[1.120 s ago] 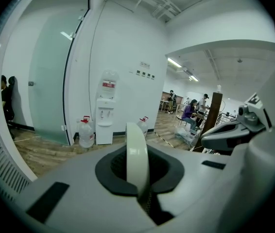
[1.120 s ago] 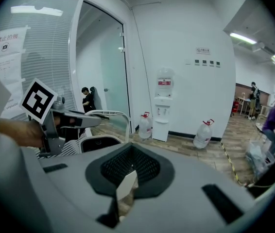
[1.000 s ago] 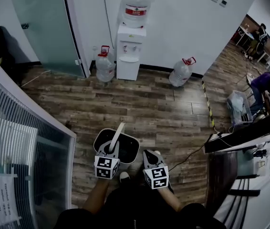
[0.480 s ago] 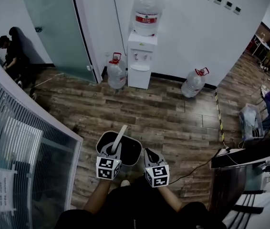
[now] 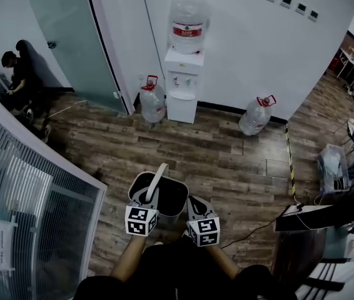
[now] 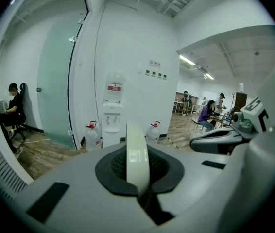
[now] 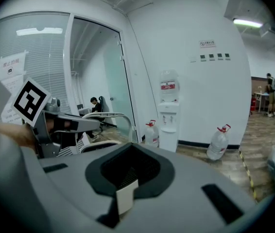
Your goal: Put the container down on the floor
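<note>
Wood floor (image 5: 214,152) w/ dispenser (image 5: 182,95), jug (image 5: 152,102), 2nd jug (image 5: 255,118).

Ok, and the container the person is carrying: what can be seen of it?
The container is a rounded-square bin with pale, plastic-looking walls, a dark inside and an open top. Its pale arched handle stands up, pinched in the shut left gripper. The right gripper is closed on a small pale piece, apparently at its right rim. It hangs upright, seemingly off the wooden floor.
</note>
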`<action>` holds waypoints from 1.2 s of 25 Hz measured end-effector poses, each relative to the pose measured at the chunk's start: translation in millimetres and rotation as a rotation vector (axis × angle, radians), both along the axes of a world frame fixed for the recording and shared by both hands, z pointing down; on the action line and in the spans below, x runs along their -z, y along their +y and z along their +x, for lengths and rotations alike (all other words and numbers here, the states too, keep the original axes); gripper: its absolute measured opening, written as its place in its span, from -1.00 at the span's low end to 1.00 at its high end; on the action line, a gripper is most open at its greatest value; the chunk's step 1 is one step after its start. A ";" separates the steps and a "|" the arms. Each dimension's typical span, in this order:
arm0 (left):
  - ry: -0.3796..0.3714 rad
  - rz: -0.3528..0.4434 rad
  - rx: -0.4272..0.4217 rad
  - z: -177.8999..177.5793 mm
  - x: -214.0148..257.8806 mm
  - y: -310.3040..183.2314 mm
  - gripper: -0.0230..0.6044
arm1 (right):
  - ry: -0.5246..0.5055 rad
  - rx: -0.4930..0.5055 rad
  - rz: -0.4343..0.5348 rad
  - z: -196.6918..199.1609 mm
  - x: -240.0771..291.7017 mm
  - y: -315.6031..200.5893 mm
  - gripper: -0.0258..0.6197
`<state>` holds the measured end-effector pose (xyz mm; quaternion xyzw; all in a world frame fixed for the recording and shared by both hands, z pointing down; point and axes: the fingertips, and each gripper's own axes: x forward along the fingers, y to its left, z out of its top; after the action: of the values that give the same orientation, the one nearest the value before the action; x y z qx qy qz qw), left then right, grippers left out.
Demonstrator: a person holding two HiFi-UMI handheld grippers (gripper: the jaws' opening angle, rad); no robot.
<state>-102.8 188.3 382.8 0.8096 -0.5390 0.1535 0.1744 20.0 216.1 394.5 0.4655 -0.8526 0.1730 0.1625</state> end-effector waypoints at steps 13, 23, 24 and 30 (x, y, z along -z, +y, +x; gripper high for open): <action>-0.008 0.001 0.008 40.0 2.9 -24.9 -0.88 | -0.029 -0.014 -0.005 45.1 -5.6 -21.0 -0.89; 0.004 0.008 -0.003 42.2 3.3 -57.3 -0.88 | -0.021 -0.024 0.011 44.7 4.8 -53.8 -0.89; 0.005 0.008 -0.007 41.9 2.3 -62.4 -0.89 | -0.019 -0.027 0.010 43.4 4.0 -57.8 -0.89; 0.017 0.006 -0.029 32.5 3.5 -105.6 -0.88 | -0.002 -0.039 -0.005 32.6 0.0 -96.3 -0.89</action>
<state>-70.2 82.7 379.4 0.8191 -0.5263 0.1476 0.1740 52.6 119.7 394.5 0.4812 -0.8432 0.1788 0.1594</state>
